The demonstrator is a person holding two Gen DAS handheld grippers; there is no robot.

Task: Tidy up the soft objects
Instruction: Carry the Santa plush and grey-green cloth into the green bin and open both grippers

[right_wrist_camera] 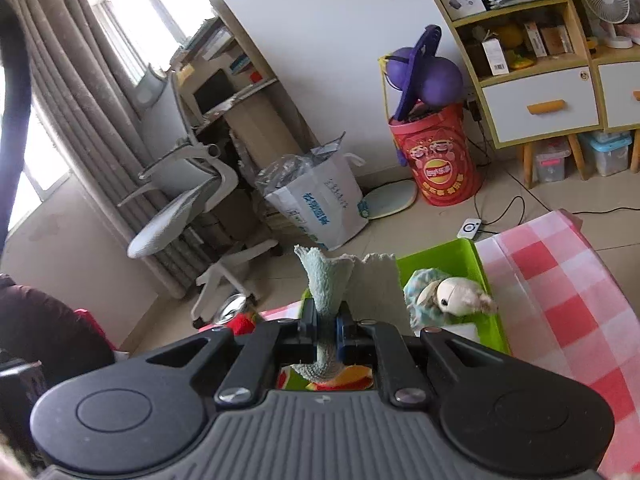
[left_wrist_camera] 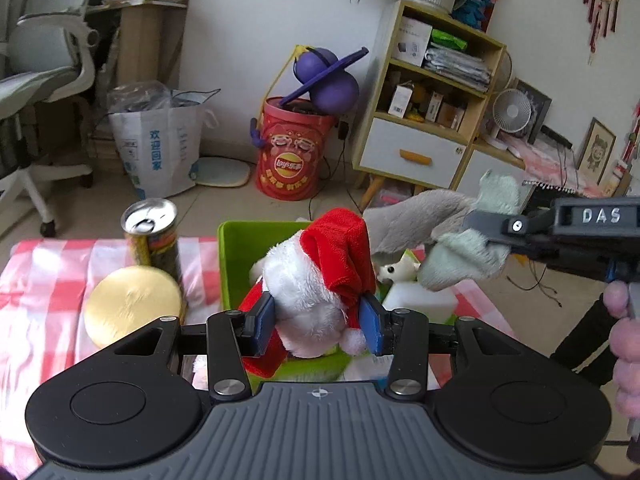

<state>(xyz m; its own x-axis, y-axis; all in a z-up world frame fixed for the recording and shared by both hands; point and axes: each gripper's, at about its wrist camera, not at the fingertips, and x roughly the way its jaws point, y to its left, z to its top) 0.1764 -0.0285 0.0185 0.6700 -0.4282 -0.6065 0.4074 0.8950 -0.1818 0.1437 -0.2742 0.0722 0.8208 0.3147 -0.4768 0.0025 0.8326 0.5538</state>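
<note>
Plush fills both our tongs, the left tongs (left_wrist_camera: 316,322) clamped on a Santa toy (left_wrist_camera: 316,280) and the right tongs (right_wrist_camera: 327,330) pinched on a grey-green toy (right_wrist_camera: 326,280), both over the green bin (left_wrist_camera: 240,248), where a turtle toy (right_wrist_camera: 448,296) already lies, so we judge these two remain.

We count two grippers: left gripper (left_wrist_camera: 317,326), right gripper (right_wrist_camera: 328,330). Four plush toys: Santa plush (left_wrist_camera: 316,280) between left pads, grey-green plush (left_wrist_camera: 452,236) in right jaws, turtle plush (right_wrist_camera: 448,294) right of right gripper, small white plush (left_wrist_camera: 396,270) ahead of left gripper. One green bin (left_wrist_camera: 244,248). One can (left_wrist_camera: 154,236), one gold lid (left_wrist_camera: 132,304), left of left gripper.
</note>
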